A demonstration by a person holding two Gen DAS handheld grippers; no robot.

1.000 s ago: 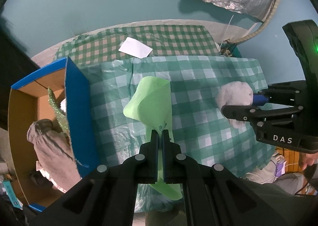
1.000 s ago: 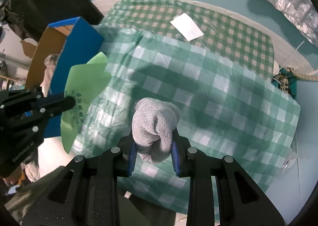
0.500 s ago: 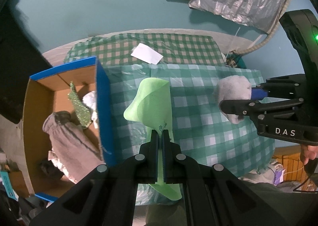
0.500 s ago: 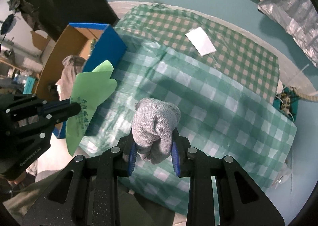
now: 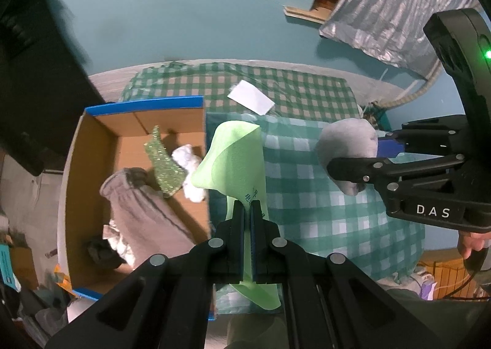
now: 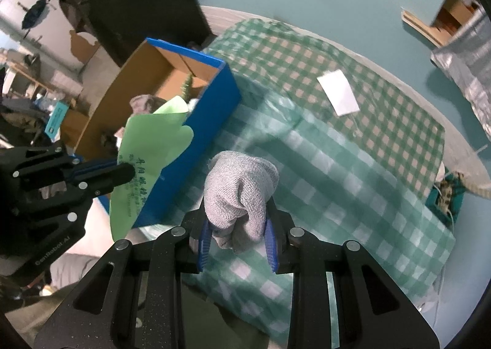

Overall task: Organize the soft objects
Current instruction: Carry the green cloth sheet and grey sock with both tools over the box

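My left gripper (image 5: 247, 211) is shut on a thin light-green foam sheet (image 5: 236, 161), held in the air over the table edge beside the blue cardboard box (image 5: 135, 134); the sheet also shows in the right wrist view (image 6: 153, 152). My right gripper (image 6: 237, 226) is shut on a bunched grey knit glove (image 6: 241, 186), held above the green checked tablecloth (image 6: 353, 171). The glove also shows in the left wrist view (image 5: 346, 146), right of the sheet. The box (image 6: 202, 122) holds grey cloth (image 5: 144, 211), a glittery green piece (image 5: 164, 164) and white cloth (image 5: 188, 161).
A white paper card (image 5: 251, 97) lies on the far part of the table (image 5: 307, 91). A silver foil sheet (image 5: 399, 2) hangs on the teal wall. Clutter and a dark cabinet (image 6: 129, 2) stand left of the box.
Both grippers have moved left toward the box with their loads; the box's open inside now shows more fully in the left wrist view. Both grips are unchanged.
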